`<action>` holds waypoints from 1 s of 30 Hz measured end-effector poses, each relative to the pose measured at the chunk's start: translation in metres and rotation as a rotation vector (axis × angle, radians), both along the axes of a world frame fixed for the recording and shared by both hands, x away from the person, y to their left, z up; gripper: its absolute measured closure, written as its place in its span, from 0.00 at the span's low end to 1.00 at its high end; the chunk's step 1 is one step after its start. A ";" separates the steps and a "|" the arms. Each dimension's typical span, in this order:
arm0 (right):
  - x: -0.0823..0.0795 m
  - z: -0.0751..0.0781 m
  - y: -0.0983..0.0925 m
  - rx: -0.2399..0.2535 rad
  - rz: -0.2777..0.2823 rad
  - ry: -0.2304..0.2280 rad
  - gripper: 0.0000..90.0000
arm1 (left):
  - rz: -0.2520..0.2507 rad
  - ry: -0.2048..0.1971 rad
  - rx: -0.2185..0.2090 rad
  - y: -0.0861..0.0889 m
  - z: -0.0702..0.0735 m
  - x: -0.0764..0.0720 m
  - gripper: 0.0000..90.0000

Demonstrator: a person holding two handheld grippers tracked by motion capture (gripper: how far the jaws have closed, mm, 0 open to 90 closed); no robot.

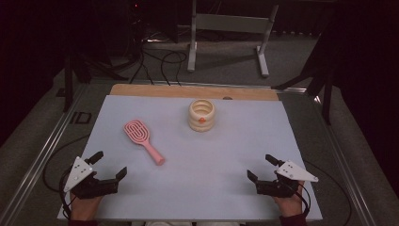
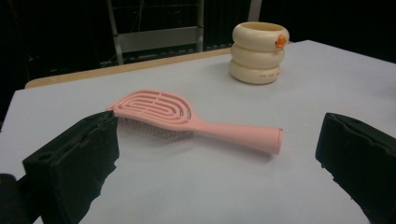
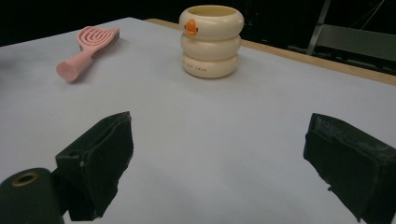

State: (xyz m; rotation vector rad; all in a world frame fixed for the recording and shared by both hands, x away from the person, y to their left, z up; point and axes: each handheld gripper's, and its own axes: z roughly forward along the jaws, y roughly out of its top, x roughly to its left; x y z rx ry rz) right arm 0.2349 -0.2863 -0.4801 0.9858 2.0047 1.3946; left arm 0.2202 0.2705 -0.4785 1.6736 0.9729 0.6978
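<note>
Pink plastic marks the hairbrush (image 1: 142, 140) lying flat on a pale blue sheet (image 1: 226, 160) that covers a wooden table (image 1: 141, 90), its oval slotted head toward the far left and its handle running to the near right. From the left gripper view, the brush (image 2: 187, 119) rests bristles down, just beyond the tips of that gripper's black jaws, with its head nearer the left jaw and the handle end lying in the open space between the 2 jaws. Neither jaw touches it. The left gripper (image 1: 109, 165), held in a person's hand at the near left corner of the sheet, stands spread wide with nothing between its jaws. The right gripper (image 1: 262, 168), held at the near right, is likewise spread wide and grips nothing; bare sheet lies between its jaws in the right gripper view. A cream holder (image 1: 202, 115) shaped like 3 stacked rings stands upright at the far middle of the sheet, well apart from the brush and to its right, with a small orange mark on its near side. In the right gripper view the holder (image 3: 211, 41) sits far ahead and the brush (image 3: 88, 49) lies off to the far left. Grey 3-cornered plates top both grippers, and black cables trail from them toward the near edge.
</note>
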 end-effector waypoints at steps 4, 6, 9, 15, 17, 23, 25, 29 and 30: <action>0.000 -0.001 0.000 0.005 0.000 0.000 0.09 | 0.008 0.001 0.000 0.000 -0.001 0.001 0.00; 0.001 -0.002 0.000 0.007 -0.005 0.004 0.09 | 0.009 0.005 -0.005 0.001 -0.001 0.001 0.00; 0.002 -0.003 -0.001 0.013 -0.007 0.010 0.09 | 0.012 0.010 -0.005 0.001 -0.002 0.001 0.00; 0.002 -0.004 -0.001 0.009 -0.008 0.011 0.09 | 0.008 0.017 0.004 -0.002 -0.004 0.001 0.00; 0.003 -0.004 -0.001 0.007 -0.009 0.012 0.09 | 0.005 0.019 0.004 -0.003 -0.004 0.001 0.00; 0.003 -0.005 -0.003 0.007 -0.019 0.016 0.09 | 0.008 0.033 0.016 -0.003 -0.002 0.003 0.00; 0.003 -0.006 -0.004 0.010 -0.022 0.020 0.09 | 0.015 0.035 0.013 -0.003 -0.001 0.004 0.01; 0.003 -0.007 -0.004 0.008 -0.024 0.023 0.09 | 0.020 0.035 0.003 -0.003 0.002 0.005 0.01; 0.004 -0.007 -0.003 0.007 -0.023 0.023 0.09 | 0.020 0.034 0.002 -0.003 0.004 0.006 0.01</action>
